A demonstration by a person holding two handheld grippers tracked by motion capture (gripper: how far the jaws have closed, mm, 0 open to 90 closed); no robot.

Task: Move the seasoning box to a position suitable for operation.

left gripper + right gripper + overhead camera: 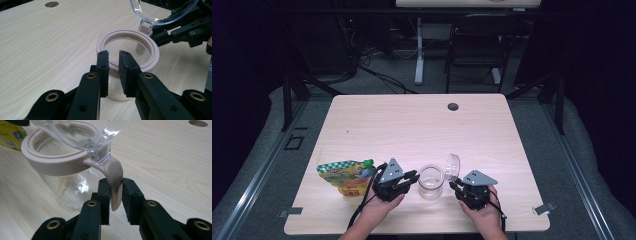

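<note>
Right gripper [115,188] on jar [72,187] lever [115,180]; high view, yellow pouch [346,175]

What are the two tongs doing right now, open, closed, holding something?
Left tongs: closed on the jar rim.
Right tongs: closed on the jar's lever tab, clear lid swung open.

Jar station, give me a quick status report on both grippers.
Left gripper nearly shut on jar rim. Right gripper shut on lever, lid up. Pouch left, clear.
</note>
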